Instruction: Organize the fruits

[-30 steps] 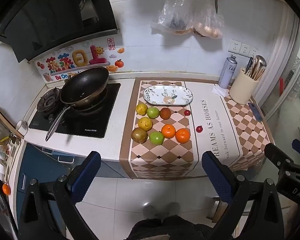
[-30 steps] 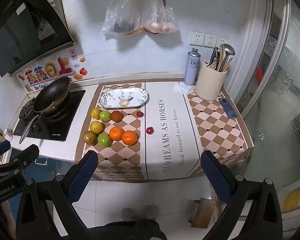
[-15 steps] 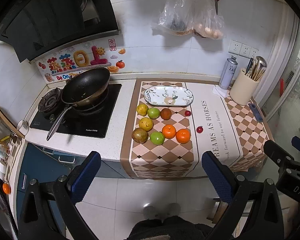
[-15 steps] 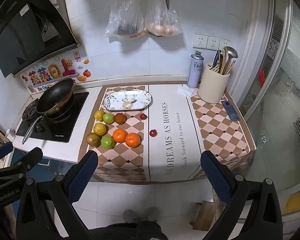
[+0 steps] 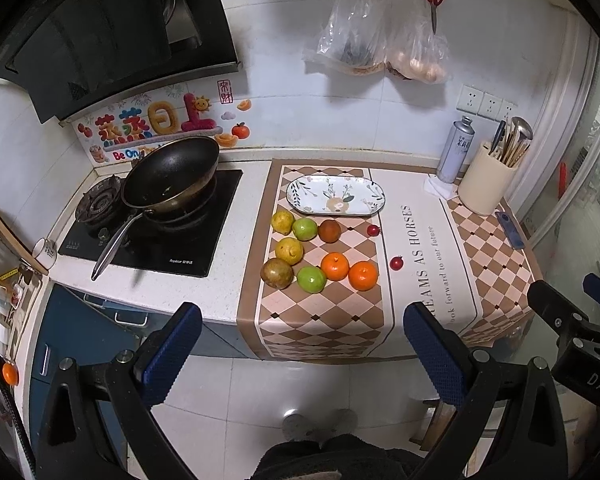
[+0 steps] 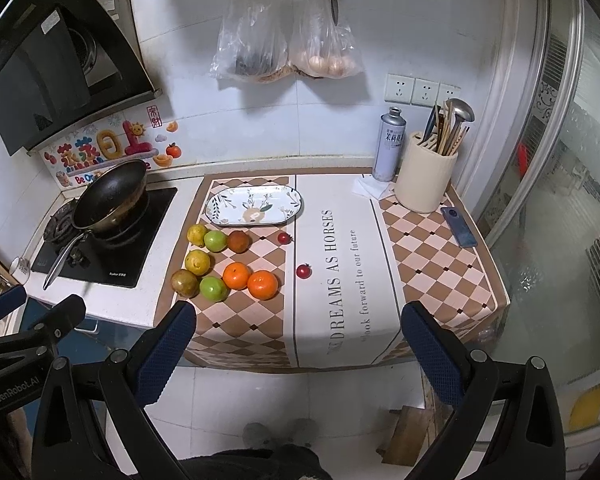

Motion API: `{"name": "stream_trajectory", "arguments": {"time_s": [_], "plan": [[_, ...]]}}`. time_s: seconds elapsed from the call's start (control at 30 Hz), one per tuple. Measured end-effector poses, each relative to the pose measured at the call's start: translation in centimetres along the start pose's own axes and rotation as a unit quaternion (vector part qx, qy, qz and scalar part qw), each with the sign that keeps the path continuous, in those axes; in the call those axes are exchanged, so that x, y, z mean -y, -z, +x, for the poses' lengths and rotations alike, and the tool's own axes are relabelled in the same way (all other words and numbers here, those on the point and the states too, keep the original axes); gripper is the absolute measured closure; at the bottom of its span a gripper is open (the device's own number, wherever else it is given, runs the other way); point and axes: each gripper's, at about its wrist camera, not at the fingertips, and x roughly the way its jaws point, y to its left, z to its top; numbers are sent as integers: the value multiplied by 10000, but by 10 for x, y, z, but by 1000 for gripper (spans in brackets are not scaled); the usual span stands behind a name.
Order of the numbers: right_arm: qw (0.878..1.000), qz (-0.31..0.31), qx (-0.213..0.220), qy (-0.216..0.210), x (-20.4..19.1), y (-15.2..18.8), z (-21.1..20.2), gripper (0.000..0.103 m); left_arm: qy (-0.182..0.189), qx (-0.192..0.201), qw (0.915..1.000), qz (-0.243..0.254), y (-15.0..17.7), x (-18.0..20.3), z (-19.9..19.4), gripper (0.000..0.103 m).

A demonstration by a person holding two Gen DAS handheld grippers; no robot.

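Both tongs, left tongs [image 5: 300, 344] and right tongs [image 6: 298, 340], have edged closer, gaping and empty; fruits [image 5: 320, 256] sit untouched beside the bare plate [image 5: 335, 196] on the tabletop [image 5: 236, 292].

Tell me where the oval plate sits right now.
In both wrist views the oval plate lies on the checkered cloth at the counter's back, just behind the fruit group, right of the wok, with nothing on it.

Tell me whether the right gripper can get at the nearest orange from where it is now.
Probably yes. The right gripper is open, held back off the counter edge, and nothing stands between it and the nearest orange. The other orange touches it on the left, so a finger may nudge that one.
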Motion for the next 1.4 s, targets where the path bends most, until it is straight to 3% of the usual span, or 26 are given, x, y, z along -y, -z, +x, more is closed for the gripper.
{"name": "stream_trajectory", "arguments": {"time_s": [1.4], "plan": [[9999, -73, 95, -55, -8, -4, -4, 0, -14, 64, 10000, -38, -8, 9, -3, 0]]}}
